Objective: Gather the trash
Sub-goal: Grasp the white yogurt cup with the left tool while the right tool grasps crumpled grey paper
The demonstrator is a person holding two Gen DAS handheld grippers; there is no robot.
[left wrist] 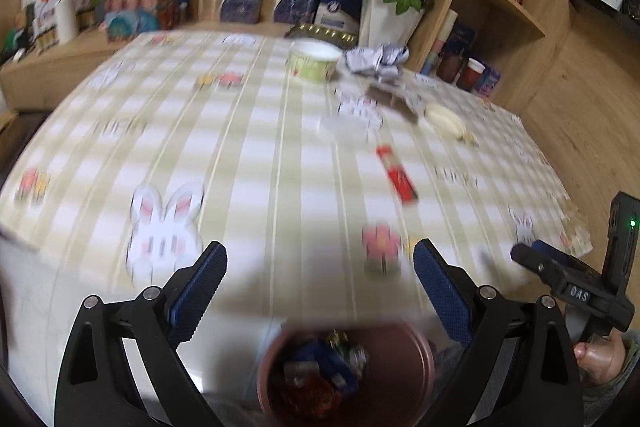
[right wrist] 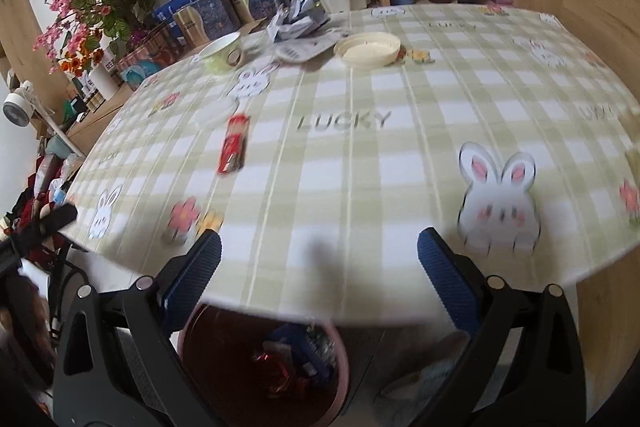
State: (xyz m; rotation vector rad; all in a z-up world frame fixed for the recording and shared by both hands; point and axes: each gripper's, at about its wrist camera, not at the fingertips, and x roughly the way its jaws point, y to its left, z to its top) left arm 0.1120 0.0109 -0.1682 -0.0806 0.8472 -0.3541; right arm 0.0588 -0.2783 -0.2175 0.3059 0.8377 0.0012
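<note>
Both claws, left point(left wrist: 320, 291) and right point(right wrist: 319, 279), gape above the bin point(left wrist: 416, 343).

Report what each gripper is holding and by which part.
Nothing is held: the left gripper and the right gripper are both open and empty.

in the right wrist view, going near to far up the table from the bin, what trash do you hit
bin → red wrapper → clear lid → cream lid → crumpled wrapper
</note>
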